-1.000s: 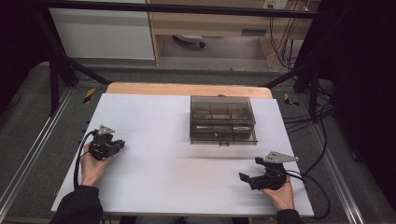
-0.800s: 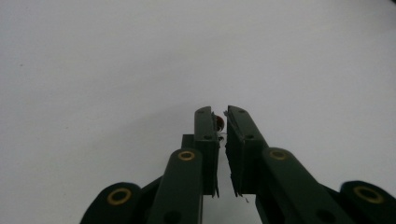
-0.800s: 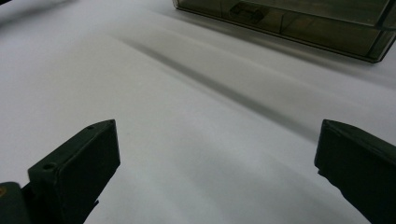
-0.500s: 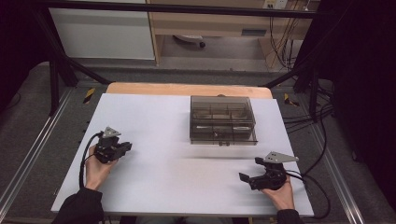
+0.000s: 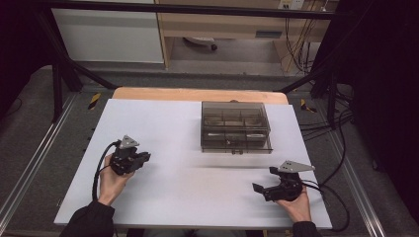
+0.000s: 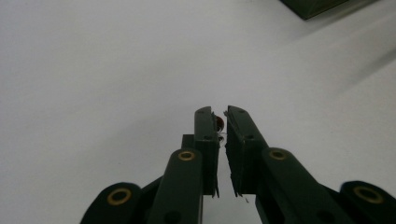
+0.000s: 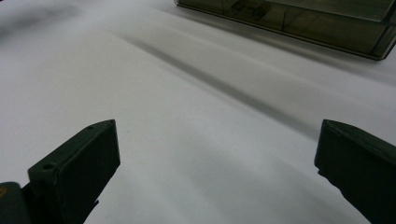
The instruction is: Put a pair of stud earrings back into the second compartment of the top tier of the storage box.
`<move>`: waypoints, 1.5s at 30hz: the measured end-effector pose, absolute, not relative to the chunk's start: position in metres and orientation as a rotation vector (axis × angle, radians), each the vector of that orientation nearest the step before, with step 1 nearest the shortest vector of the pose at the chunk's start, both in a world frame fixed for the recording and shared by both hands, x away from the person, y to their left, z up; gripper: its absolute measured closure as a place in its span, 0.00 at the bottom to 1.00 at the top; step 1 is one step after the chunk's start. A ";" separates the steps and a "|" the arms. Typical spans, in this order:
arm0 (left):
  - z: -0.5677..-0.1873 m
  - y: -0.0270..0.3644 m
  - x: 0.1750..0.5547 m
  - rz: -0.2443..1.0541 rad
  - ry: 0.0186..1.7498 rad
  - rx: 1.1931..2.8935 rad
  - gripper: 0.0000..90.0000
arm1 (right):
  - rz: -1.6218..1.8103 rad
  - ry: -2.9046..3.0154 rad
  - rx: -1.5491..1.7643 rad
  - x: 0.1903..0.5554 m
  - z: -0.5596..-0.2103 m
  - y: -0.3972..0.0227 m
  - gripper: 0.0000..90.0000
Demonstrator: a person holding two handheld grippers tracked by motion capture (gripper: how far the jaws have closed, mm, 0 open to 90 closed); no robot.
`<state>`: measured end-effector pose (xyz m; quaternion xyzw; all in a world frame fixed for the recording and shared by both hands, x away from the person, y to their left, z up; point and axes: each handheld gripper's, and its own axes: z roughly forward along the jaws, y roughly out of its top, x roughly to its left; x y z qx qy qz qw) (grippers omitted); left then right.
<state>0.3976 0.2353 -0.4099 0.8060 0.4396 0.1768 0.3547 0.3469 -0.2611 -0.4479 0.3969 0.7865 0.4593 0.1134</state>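
Left gripper clenched on a small red bit, over the table's left half; right gripper released near front-right corner; the barely pinched bit may drop before reaching the compartment box mid-table toward the far edge.

- A white desk on a wooden top.
- A white cabinet stands behind the desk, on the floor.
- Black cables hang at the back right.
- Yellow-black tape marks lie on the floor.
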 end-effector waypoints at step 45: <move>-0.343 0.109 0.397 0.404 0.881 2.118 0.91 | 1.342 2.304 1.164 0.346 -0.447 -0.262 0.01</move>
